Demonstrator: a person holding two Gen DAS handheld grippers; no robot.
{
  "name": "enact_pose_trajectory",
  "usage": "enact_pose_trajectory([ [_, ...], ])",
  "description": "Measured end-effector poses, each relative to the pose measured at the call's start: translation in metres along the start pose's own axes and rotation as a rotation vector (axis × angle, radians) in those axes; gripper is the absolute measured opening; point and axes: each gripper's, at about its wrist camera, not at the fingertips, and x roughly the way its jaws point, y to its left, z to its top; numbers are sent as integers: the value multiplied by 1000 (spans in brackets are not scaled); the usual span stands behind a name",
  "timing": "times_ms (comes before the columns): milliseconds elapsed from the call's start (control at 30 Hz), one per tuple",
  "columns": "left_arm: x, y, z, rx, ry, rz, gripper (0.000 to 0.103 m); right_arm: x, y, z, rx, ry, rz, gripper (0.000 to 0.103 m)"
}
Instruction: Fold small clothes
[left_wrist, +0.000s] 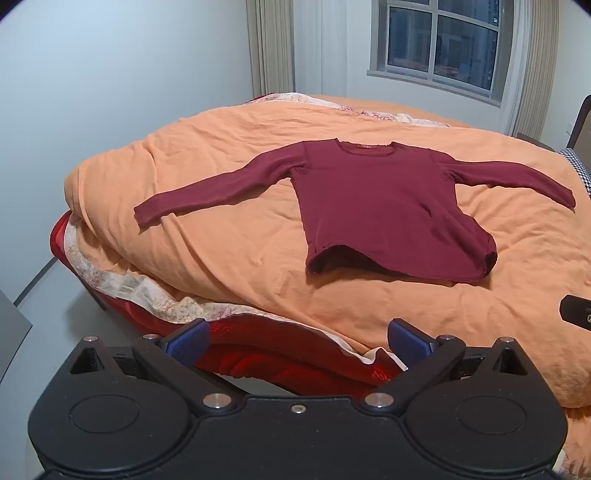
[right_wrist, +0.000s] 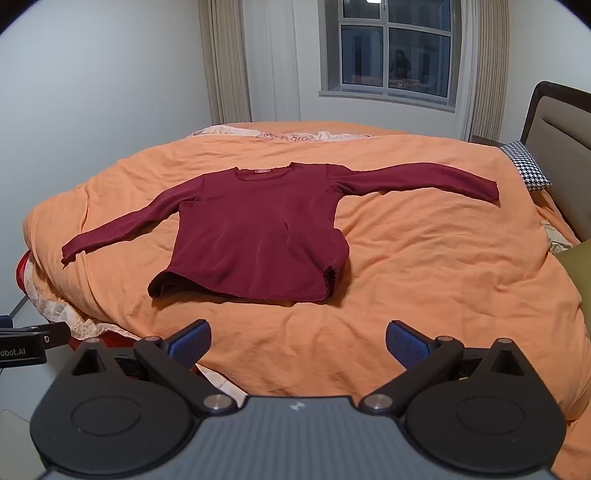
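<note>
The dark red long-sleeved top lies face up on the orange duvet, spread out with both sleeves stretched sideways. In the left wrist view it sits at about twelve o'clock from the left gripper, well apart from it; in the right wrist view the top lies toward eleven o'clock of the right gripper, also well apart.

It looks like a thin, soft knit: light, limp, with no stiffness of its own. It will likely sag and drape from wherever it is pinched, and the cloth may cling a little to the duvet and drag folds of it along. The hem lifts slightly off the bedding at its two corners, so those corners seem the easiest places to get a finger under. The sleeve cuffs, one at nine o'clock and one at three o'clock of the body, are the other natural holds for bringing the sleeves across the chest. A pinch should take both layers near an edge; a grip on one layer alone would probably pull the front away from the back.

Both grippers are spread wide with nothing between their blue pads, hovering above the near edge of the bed. No fold is yet made, judging by the flat spread.

Beyond the duvet, a checked pillow rests by the headboard at two o'clock, and a window with curtains stands behind the bed.
</note>
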Motion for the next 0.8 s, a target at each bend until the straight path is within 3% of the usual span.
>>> enact_pose_trajectory([
  [800,-2,-1,-1,5,-2,2,102,-6,-4,-2,6,-8,-3,103],
])
